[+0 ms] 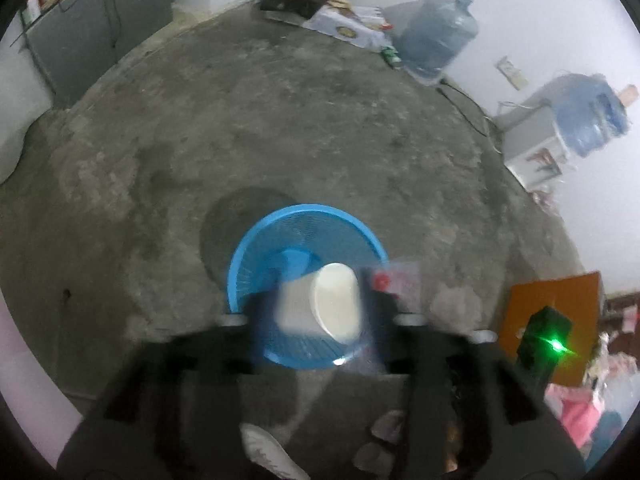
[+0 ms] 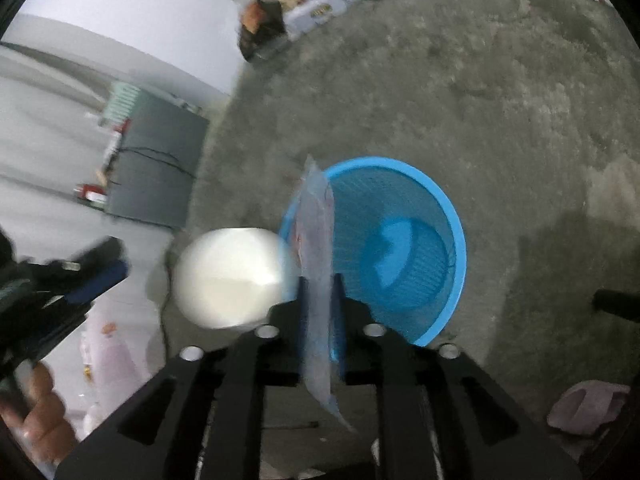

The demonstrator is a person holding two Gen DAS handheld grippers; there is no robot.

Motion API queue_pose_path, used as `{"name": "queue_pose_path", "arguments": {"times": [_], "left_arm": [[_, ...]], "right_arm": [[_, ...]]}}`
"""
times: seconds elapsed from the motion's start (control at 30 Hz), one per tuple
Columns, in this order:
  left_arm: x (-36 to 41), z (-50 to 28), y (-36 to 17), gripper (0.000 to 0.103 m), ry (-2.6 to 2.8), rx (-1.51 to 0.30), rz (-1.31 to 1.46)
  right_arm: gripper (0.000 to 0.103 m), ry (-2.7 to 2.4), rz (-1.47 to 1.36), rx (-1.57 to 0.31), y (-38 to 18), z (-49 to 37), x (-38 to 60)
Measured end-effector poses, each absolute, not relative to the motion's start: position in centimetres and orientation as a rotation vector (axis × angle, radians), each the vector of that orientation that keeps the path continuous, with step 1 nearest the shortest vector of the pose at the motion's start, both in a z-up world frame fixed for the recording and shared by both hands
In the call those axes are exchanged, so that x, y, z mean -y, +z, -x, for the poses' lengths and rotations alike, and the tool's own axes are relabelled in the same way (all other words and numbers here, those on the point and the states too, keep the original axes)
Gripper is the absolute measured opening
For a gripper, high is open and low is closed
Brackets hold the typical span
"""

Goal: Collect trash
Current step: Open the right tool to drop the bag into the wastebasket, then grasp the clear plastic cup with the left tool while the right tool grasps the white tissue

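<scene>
Left wrist view looks steeply down on bare concrete floor [image 1: 280, 120], with open room all round the blue mesh basket [image 1: 256, 240]. A white paper cup [image 1: 320, 304] lies sideways between the left gripper [image 1: 316, 312] jaws, directly over the basket mouth; whether the pads press it I cannot tell. The right gripper [image 2: 320, 292] pinches a clear plastic wrapper [image 2: 318, 240] edge-on, upright, above the basket's near rim [image 2: 460, 240].

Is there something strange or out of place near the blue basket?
The white paper cup lies sideways between the left gripper's jaws above the blue basket, which is empty. Otherwise nothing stands out.
</scene>
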State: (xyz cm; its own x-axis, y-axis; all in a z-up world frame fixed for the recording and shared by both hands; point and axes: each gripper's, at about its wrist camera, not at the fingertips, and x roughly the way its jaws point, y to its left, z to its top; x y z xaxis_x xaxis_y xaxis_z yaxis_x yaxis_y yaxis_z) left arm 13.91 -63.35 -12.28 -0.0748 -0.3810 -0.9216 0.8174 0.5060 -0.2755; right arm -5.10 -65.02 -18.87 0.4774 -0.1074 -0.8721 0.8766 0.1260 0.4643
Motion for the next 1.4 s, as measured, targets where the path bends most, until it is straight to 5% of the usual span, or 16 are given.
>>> {"name": "queue_pose_path", "arguments": {"times": [0.3,0.57,0.9,1.4], "left_arm": [[60.0,-15.3,-9.2,0.061,-1.070,-1.246,-0.349],[50.9,-15.4,0.3,0.078,-1.184,-1.017,-0.243],[32.9,-19.6,7.5,0.090,-1.037,-1.044,0.133],[5.9,-22.6,13.9,0.094,-0.436,-0.809,0.196]], "right_arm": [[0.041,-0.895,-1.197,-0.798,-18.5,6.7,63.7],[0.065,-0.930,-0.941,-0.738,-9.7,6.5,58.6],[0.096,-0.878,-0.572,-0.680,2.5,2.4,50.1],[0.096,-0.746,-0.221,-0.763,9.0,-7.3,37.0]]}}
